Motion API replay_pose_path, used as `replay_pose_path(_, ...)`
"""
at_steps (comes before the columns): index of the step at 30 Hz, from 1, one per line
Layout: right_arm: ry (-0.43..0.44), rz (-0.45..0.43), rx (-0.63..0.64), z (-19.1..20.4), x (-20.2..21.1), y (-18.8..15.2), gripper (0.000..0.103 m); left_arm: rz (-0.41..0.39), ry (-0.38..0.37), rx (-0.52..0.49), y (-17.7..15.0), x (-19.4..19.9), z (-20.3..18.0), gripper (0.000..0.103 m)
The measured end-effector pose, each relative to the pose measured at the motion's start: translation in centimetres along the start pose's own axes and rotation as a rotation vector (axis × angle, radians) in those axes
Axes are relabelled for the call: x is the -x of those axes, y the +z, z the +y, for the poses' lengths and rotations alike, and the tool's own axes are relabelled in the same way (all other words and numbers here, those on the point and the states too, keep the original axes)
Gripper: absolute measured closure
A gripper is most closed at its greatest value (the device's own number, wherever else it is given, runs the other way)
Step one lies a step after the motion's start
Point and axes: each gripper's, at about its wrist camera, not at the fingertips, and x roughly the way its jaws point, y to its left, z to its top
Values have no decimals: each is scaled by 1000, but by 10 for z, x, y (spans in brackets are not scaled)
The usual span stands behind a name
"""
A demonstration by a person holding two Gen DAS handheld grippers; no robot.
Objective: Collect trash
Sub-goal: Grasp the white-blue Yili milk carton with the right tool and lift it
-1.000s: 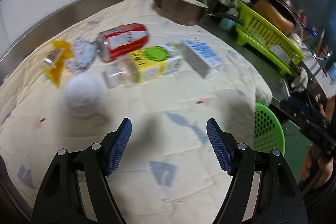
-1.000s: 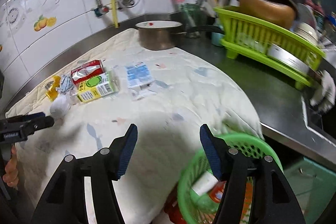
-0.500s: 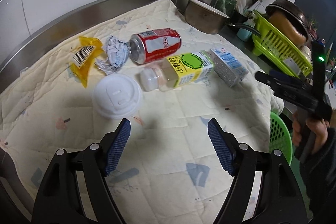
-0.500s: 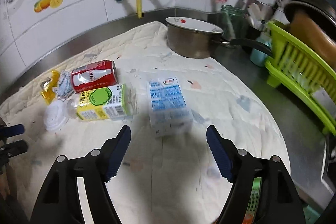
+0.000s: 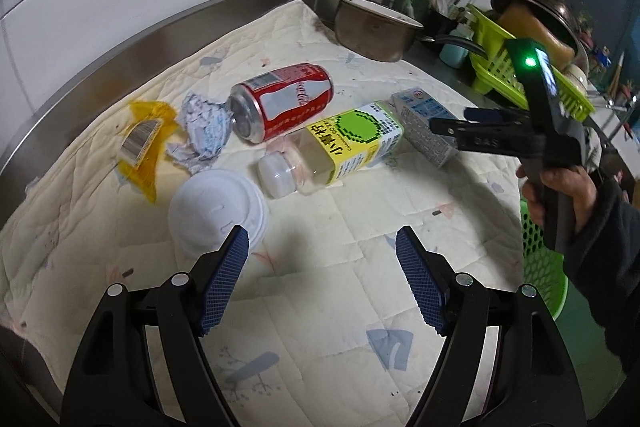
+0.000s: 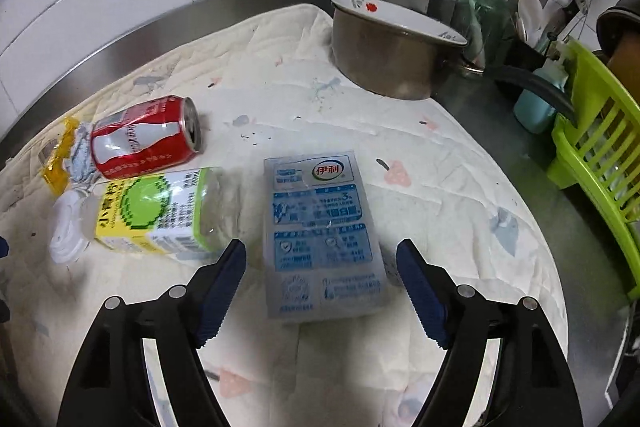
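The milk carton (image 6: 324, 239) lies flat on the quilted cloth (image 6: 460, 211), its near end between the two open fingers of the right gripper (image 6: 320, 283). The blue pads (image 6: 222, 279) do not touch it; a strip of cloth shows on each side. That gripper's jaws have just been opening, and they hold nothing.

Just left of the left finger lies the plastic bottle (image 6: 152, 215) with a yellow and green label, on its side, its cap pointing away to the left. Beyond the bottle lies the red soda can (image 6: 146, 139), also on its side. Left of the can sit the crumpled paper (image 6: 82, 157) and the yellow wrapper (image 6: 60, 155). A white cup lid (image 6: 66, 231) lies near the bottle's cap. Farther ahead and to the right stands a metal pot (image 6: 392, 59), and a green dish rack (image 6: 596, 155) fills the right edge.

The left gripper (image 5: 320, 275) hangs above bare cloth, jaws wide apart and empty. The cup lid (image 5: 218, 211) lies just ahead of its left finger, the bottle (image 5: 340, 151) and can (image 5: 282, 101) farther ahead. To its right a hand (image 5: 560, 187) grips the other tool above the carton (image 5: 428, 127), and a green basket (image 5: 540, 263) sits beyond the cloth's edge.
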Motion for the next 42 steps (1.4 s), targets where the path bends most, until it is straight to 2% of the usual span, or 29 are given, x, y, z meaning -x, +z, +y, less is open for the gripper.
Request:
replay_pose_path(12, 29, 53, -10, -6, -28, 8, 29, 8, -71, -150, 36, -29, -9, 29)
replay_pose_path(15, 53, 61, -18, -6, -31, 7, 38, 13, -90, -197, 47, -38, -13, 29)
replay_pose_path(19, 52, 54, -28, -6, -27, 4, 39, 22, -126, -243, 59, -53, -14, 29)
replay_pose_path(28, 64, -11, -90, -20, 14, -10, 39, 66, -216, -356, 74, -86, -20, 29)
replay_pose_path(34, 65, -70, -110, -24, 51, -29, 39, 91, -225, -382, 80, -107, -17, 29)
replay_pose_path(42, 77, -101, -127, -23, 83, -53, 40, 111, -237, -428, 86, -120, -17, 29)
